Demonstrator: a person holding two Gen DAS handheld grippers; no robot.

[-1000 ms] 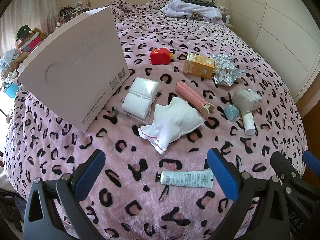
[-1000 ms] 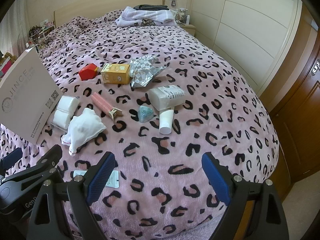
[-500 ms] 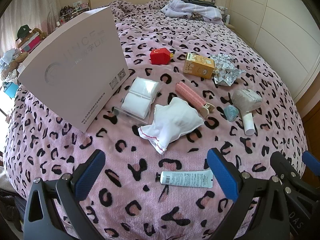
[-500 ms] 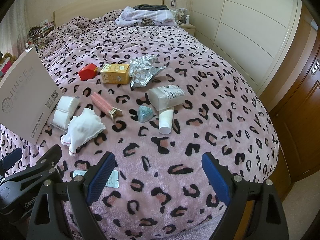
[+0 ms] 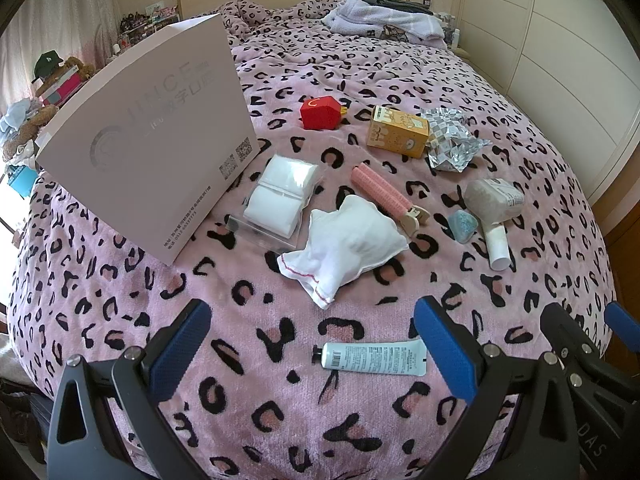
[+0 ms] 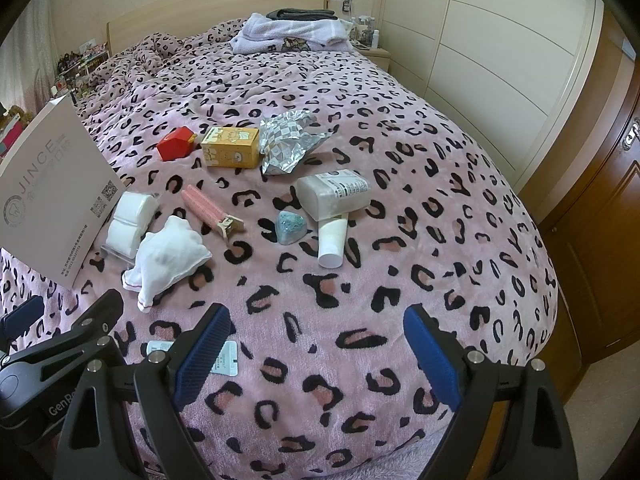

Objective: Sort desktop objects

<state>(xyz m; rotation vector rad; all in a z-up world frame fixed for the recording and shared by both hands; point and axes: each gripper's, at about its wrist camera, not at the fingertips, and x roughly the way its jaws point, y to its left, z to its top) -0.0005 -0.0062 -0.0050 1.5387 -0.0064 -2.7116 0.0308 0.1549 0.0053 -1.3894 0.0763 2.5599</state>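
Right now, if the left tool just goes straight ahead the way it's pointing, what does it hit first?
Probably the white cloth pouch, which lies nearest ahead between the open left tool's fingers. The hand cream tube sits closer but lower, likely underneath that line; depth is hard to judge here.

You are looking at a bed whose pink leopard-print blanket [image 6: 400, 168] is running up to a pale wooden headboard [image 6: 216, 4]. Folded laundry [image 6: 292, 34] is lying near the pillows. White wardrobe panels [image 6: 500, 60] are lining the right wall, and a brown wooden door [image 6: 600, 200] is standing beside them.
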